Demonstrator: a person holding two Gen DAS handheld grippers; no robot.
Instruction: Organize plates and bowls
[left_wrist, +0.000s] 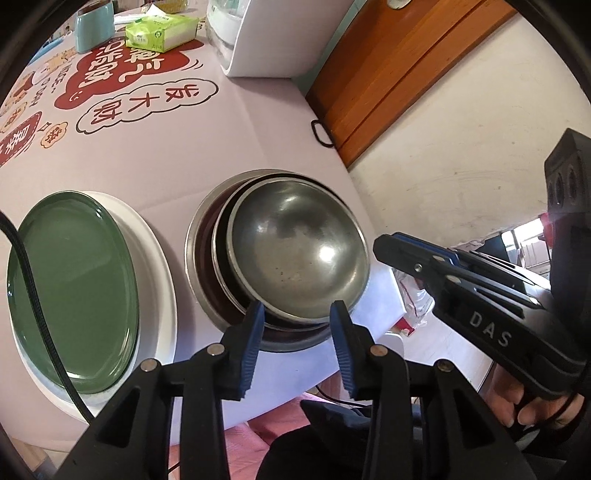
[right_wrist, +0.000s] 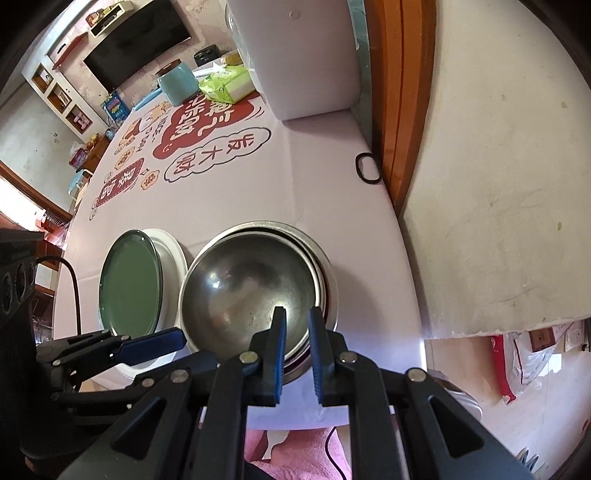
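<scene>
Steel bowls (left_wrist: 295, 251) sit nested near the table's front edge, the top one tilted inside a larger steel bowl (left_wrist: 192, 243). To their left a green plate (left_wrist: 74, 288) lies on a white plate (left_wrist: 159, 258). My left gripper (left_wrist: 298, 306) is open; the top bowl's near rim runs between its blue pads (left_wrist: 255, 343), which do not press on it. My right gripper (right_wrist: 297, 314) is shut and empty, hovering over the near right part of the top bowl (right_wrist: 247, 288). From the left wrist view the right gripper (left_wrist: 384, 247) sits just off the bowl's right rim.
At the table's far end stand a teal canister (left_wrist: 94, 26), a green tissue pack (left_wrist: 162, 31) and a white appliance (left_wrist: 258, 37). A black loop (left_wrist: 321, 133) lies by the wooden door frame (left_wrist: 388, 74). The table's edge curves just right of the bowls.
</scene>
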